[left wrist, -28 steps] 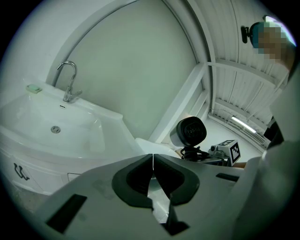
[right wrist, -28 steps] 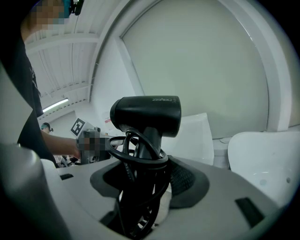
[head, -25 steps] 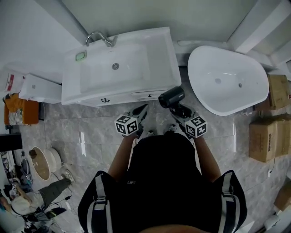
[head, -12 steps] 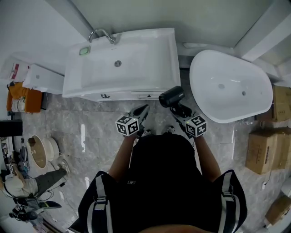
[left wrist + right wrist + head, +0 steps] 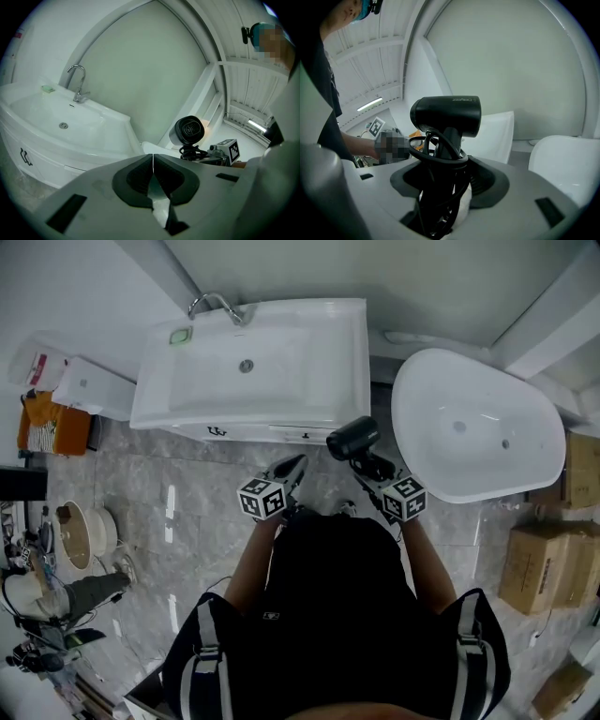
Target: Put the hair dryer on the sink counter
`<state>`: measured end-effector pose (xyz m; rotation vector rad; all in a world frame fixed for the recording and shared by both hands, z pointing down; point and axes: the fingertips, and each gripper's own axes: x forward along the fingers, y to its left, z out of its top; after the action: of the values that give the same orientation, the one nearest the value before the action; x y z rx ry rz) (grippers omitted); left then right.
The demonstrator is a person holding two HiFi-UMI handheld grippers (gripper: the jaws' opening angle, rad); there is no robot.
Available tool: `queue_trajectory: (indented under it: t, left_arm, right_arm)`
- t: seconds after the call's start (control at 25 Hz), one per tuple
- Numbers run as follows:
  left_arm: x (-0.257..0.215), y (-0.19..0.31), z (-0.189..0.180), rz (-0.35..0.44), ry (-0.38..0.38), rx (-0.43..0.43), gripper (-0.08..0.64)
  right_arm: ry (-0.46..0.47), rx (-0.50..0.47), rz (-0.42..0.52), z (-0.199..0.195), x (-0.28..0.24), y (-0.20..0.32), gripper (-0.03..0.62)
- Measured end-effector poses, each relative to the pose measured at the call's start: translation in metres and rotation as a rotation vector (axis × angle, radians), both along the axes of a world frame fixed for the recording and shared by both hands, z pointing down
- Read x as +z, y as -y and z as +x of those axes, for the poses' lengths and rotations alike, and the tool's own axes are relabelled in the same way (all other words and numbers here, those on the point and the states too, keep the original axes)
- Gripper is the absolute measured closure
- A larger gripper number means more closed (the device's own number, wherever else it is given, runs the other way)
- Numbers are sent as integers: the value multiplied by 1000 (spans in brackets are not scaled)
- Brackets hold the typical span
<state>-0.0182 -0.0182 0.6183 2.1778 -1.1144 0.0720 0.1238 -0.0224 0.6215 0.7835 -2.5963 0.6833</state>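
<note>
Right now the black hair dryer (image 5: pixel 353 439) is not on the sink counter (image 5: pixel 339 362). It sits in the right gripper (image 5: pixel 367 463), whose jaws stand wide apart and clamp the dryer's handle, with the black cord (image 5: pixel 438 150) looped around that handle and bunched between the pads. The dryer's barrel lies crosswise above the jaws. In the head view it is held above the marble floor (image 5: pixel 187 512), just off the counter's front right corner, between the white vanity and the freestanding white bathtub (image 5: pixel 427 381).

The left gripper (image 5: pixel 295 466) hovers beside it, a little to the left, and points at the vanity's front. Its jaws are pressed together with nothing between them.

The counter's flat stretch to the right of the basin is bare. A chrome faucet (image 5: pixel 214 306) stands at the back left corner, and a green soap (image 5: pixel 180 335) lies just beside it. Cardboard boxes (image 5: pixel 539 563) are stacked on the floor past the bathtub.
</note>
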Motion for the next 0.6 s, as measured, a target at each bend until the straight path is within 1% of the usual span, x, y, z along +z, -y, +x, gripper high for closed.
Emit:
queue_trajectory:
  t: [0.6]
  left_arm:
    - [-1, 9, 17, 9, -2, -26, 543]
  right_arm:
    - [9, -17, 4, 15, -1, 15, 295]
